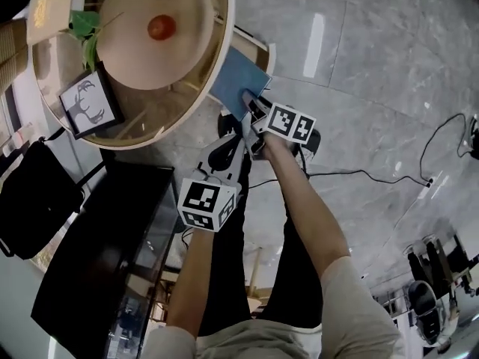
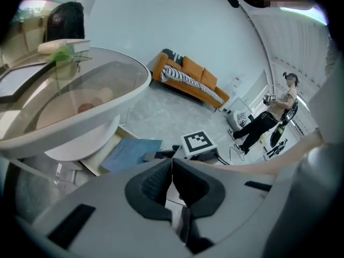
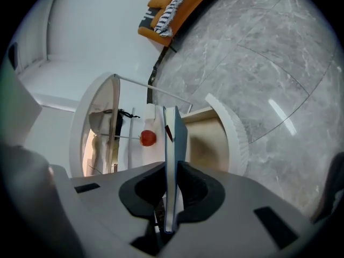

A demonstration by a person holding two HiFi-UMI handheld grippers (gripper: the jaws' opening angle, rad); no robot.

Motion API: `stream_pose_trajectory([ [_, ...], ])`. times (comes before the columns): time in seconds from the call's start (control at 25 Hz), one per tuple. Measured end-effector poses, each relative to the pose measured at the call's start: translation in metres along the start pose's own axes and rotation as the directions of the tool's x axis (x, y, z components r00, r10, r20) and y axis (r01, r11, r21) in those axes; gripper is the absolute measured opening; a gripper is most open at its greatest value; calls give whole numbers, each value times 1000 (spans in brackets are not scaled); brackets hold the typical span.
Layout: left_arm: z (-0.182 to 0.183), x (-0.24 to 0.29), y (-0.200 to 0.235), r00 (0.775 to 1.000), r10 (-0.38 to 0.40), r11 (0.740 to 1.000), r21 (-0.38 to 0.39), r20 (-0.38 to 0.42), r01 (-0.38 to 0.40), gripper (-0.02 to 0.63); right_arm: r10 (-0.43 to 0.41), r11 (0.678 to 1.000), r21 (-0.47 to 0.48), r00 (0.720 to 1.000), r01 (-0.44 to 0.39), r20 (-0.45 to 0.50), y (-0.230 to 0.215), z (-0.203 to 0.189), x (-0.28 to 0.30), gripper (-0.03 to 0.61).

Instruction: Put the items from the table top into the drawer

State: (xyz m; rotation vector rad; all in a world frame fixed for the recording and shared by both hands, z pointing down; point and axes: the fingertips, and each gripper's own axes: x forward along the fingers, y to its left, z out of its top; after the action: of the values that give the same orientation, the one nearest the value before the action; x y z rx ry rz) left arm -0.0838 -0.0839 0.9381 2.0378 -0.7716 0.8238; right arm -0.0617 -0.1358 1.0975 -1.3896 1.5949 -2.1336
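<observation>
A thin blue book (image 1: 236,82) hangs over the open wooden drawer (image 1: 260,48) at the round table's right side. My right gripper (image 1: 251,103) is shut on its near edge. In the right gripper view the book (image 3: 175,144) stands edge-on between the pads, with the drawer's pale inside (image 3: 208,144) beyond it. My left gripper (image 1: 227,148) hovers just below and left of the right one, over the floor. Its jaws are shut with nothing in them (image 2: 172,170). A red apple (image 1: 162,27) lies on the white shelf under the glass top.
On the table's left part stand a framed deer picture (image 1: 91,105) and a green plant (image 1: 85,31). A black bag (image 1: 34,200) and a dark cabinet (image 1: 105,253) are at the left. A cable (image 1: 359,174) runs over the grey floor. My legs stand below the grippers.
</observation>
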Motion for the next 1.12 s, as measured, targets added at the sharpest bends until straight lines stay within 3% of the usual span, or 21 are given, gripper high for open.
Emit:
stream_pose_trajectory([
  [0.16,-3,-5,28,998,13,997,-83,59,-8,21,22,1000,-13,999,-21,27,-4,6,41,69],
  [0.28,-13,-14,52,996,40,994,-103,79,-32,21,48,998,34,998,-50,52,-3,4,67,67],
  [0.48,-23,-26,76,993,67,989,-136,96,-54,21,44,999,16,999,-44,19,-5,-3,103,69],
  [0.84,-29,-28,88,995,51,991,-126,83,-40,21,-74,993,98,997,72,21,-39,-10,108,69],
  [1.12,-21,-30,82,997,26,997,-76,73,-20,21,-117,992,32,993,119,-34,-32,-18,91,71],
])
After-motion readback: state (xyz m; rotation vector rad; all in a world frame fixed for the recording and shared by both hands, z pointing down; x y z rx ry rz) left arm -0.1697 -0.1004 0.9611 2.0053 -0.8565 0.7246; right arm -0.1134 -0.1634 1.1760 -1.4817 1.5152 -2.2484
